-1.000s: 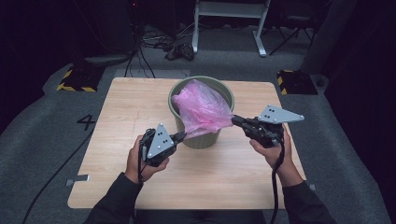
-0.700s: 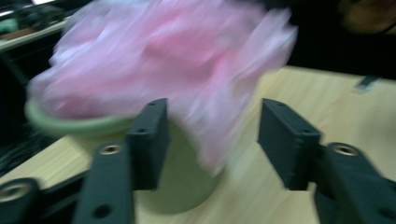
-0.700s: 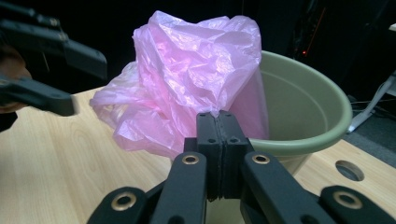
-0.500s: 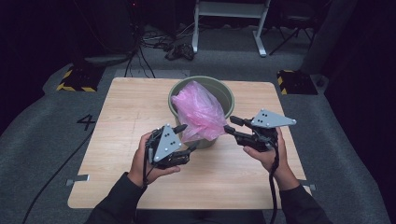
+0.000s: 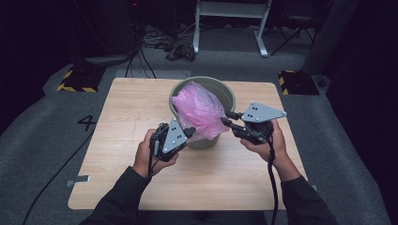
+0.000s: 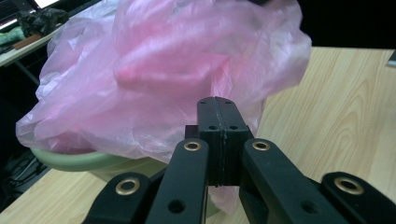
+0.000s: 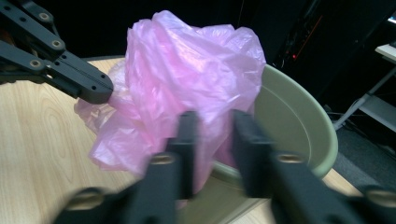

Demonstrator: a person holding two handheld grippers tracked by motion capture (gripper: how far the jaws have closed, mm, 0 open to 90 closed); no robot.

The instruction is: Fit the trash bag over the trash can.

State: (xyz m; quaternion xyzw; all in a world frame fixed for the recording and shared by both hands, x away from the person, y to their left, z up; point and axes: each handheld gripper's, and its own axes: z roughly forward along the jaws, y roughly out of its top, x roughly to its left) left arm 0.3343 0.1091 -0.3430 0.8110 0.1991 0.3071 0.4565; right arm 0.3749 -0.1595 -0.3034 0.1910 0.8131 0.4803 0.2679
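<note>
Black jaws of the left tool (image 5: 190,132) are pressed together at the near-left side of the pink bag (image 5: 199,110), apparently pinching a fold of film to keep that side from slipping. The bag bulges out of the green bin (image 5: 226,92), which stands mid-bench (image 5: 117,140) toward the far edge; its mouth is not yet over the rim. The right tool (image 5: 225,117) has just been closing, its jaws slightly apart with film between them, judged to be taking a second hold so the bag can be spread.
</note>
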